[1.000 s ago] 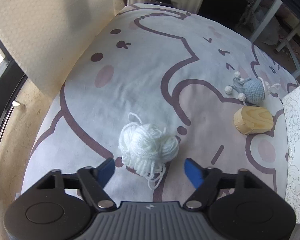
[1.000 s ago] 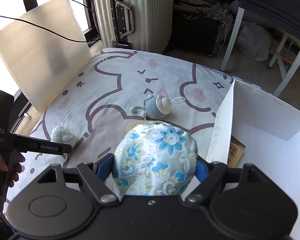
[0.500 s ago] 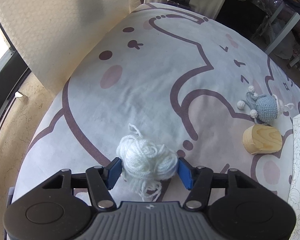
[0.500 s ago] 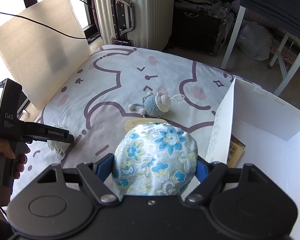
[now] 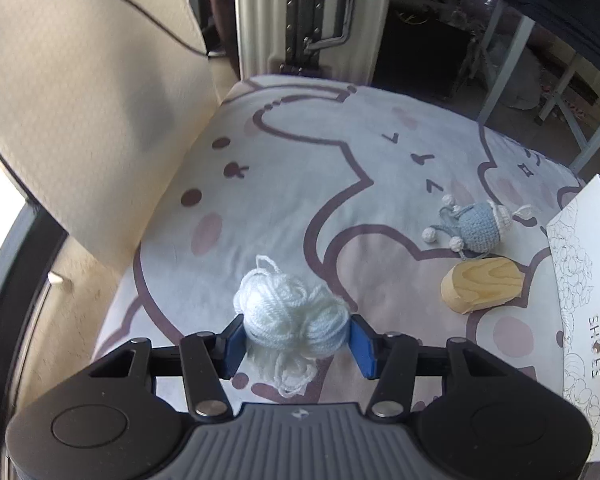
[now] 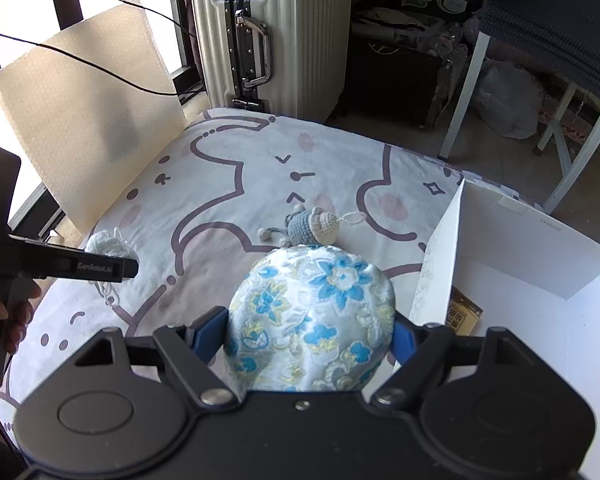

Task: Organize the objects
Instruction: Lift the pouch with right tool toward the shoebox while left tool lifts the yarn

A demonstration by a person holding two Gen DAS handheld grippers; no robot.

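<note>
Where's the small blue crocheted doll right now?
The small blue crocheted doll lies on the cartoon-print sheet, just behind the oval wooden block, near the white shoe box.

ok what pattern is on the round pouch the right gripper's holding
Blue and yellow flowers on pale satin pouch, clearest in the right wrist view.

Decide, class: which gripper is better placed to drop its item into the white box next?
Right. The right gripper grips the floral ball beside the white box; the left gripper, closing on the yarn, sits farther away.
</note>
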